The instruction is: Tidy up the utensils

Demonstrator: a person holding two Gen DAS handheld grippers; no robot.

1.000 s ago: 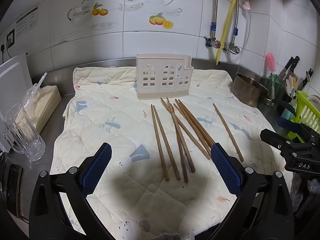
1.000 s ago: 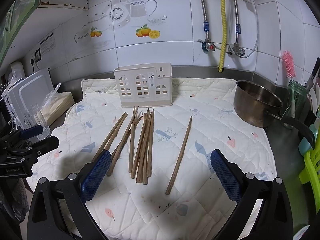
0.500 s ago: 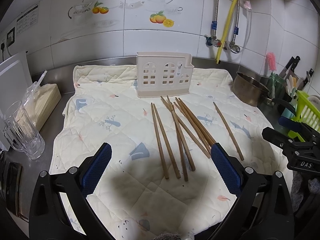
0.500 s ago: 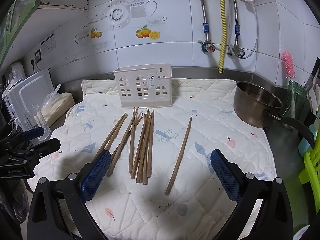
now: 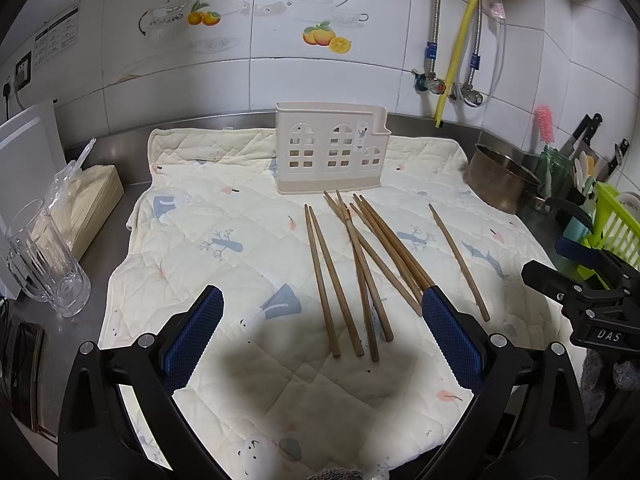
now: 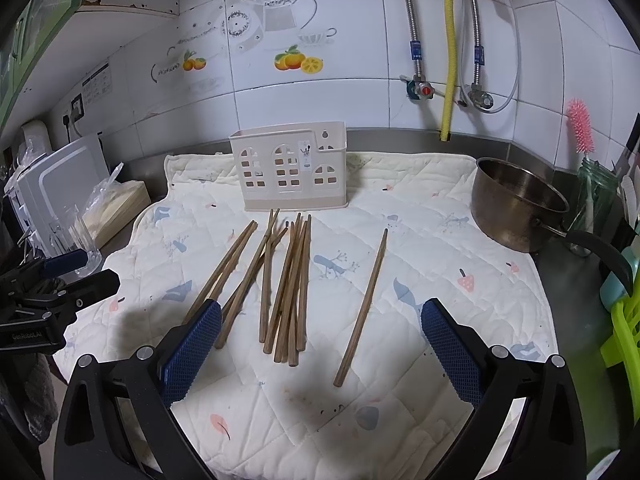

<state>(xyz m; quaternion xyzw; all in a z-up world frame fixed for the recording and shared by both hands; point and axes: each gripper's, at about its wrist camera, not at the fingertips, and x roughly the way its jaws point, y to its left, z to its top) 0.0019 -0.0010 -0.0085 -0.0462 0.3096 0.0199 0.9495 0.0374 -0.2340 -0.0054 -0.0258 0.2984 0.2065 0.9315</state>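
Several brown wooden chopsticks (image 5: pixel 360 264) lie loose on a cream quilted mat (image 5: pixel 208 240), also seen in the right wrist view (image 6: pixel 288 280). One chopstick (image 6: pixel 362 308) lies apart to the right (image 5: pixel 458 260). A beige plastic utensil holder (image 5: pixel 330 148) with window cut-outs stands upright behind them (image 6: pixel 290 172). My left gripper (image 5: pixel 322 344) is open and empty, just short of the chopsticks' near ends. My right gripper (image 6: pixel 320 356) is open and empty, over the near ends of the pile. Each gripper shows at the edge of the other's view.
A steel pot (image 6: pixel 516 208) sits at the mat's right edge. A glass mug (image 5: pixel 44 260) and a wrapped stack (image 5: pixel 80 204) stand left. A green rack (image 5: pixel 616 228), knives and a pink brush (image 6: pixel 580 128) stand far right. Hoses hang on the tiled wall.
Both grippers have hardly moved and stay open. The chopsticks and holder have not moved.
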